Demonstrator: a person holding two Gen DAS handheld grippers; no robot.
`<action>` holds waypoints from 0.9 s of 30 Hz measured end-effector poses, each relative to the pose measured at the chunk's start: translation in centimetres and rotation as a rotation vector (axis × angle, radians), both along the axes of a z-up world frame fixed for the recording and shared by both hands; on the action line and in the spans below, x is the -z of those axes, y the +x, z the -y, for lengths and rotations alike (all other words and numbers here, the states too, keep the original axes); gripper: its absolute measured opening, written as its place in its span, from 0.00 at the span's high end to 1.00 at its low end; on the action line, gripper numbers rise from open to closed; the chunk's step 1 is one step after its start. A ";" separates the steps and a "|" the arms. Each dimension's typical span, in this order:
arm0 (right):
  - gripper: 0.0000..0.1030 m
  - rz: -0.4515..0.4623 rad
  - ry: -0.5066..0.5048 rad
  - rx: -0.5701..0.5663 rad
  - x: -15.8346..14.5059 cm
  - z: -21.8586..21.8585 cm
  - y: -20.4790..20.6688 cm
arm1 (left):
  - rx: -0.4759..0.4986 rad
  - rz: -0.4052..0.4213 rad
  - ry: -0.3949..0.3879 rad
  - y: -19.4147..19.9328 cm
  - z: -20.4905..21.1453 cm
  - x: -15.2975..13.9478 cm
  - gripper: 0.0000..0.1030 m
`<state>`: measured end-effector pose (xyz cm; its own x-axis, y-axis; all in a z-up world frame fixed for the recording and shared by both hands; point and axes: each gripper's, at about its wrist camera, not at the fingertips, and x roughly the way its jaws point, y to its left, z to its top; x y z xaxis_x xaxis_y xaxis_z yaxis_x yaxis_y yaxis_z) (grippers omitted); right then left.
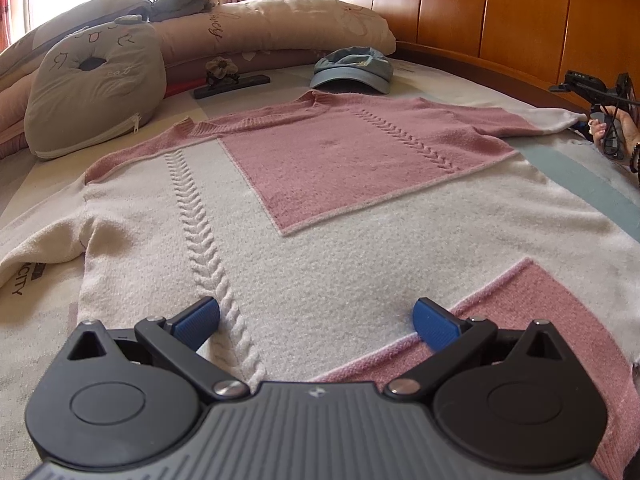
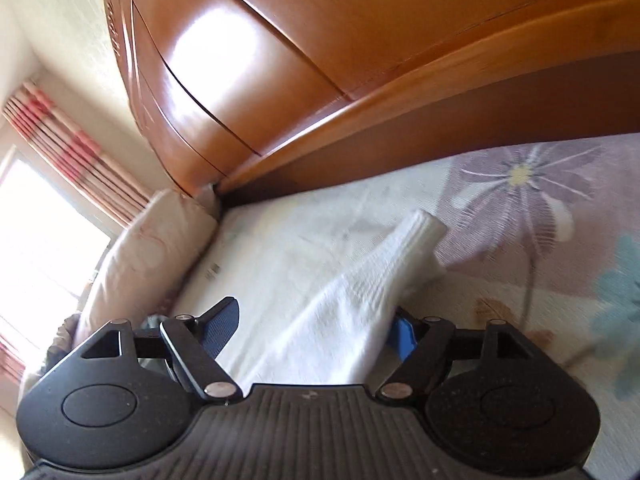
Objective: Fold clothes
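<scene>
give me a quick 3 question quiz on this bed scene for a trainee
1. True or false: the blue cap lies on top of the pink and white sweater.
2. Which part of the sweater lies between the jaws of the right tool? A) collar B) white sleeve C) hem
3. Fill in: the left tool hangs over the sweater's hem with its jaws ____.

Key
1. False: it lies on the bed past the collar, apart from it.
2. B
3. open
</scene>
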<state>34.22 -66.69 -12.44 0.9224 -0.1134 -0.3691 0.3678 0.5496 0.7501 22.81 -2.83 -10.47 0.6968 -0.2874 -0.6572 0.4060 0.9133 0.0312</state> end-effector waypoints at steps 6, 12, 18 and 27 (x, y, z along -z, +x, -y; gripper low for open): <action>0.21 0.073 -0.054 0.102 -0.7 2.8 0.3 | -0.017 0.000 0.009 0.5 0.5 0.0 0.01; 0.21 0.068 -0.269 0.124 -4.8 1.7 -1.6 | -0.029 0.001 0.012 0.6 0.8 0.0 0.01; 0.09 -0.004 -0.269 -0.161 -5.5 -0.9 1.9 | -0.036 0.001 0.011 0.7 0.9 0.1 0.01; 0.12 -0.157 -0.150 -0.247 -2.5 -2.4 1.8 | -0.032 0.009 -0.001 0.6 0.7 0.2 0.01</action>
<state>35.98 -64.32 -9.98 0.8619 0.0425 -0.5052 0.3147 0.7365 0.5988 23.37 -3.48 -10.67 0.7113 -0.2658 -0.6507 0.3766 0.9258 0.0335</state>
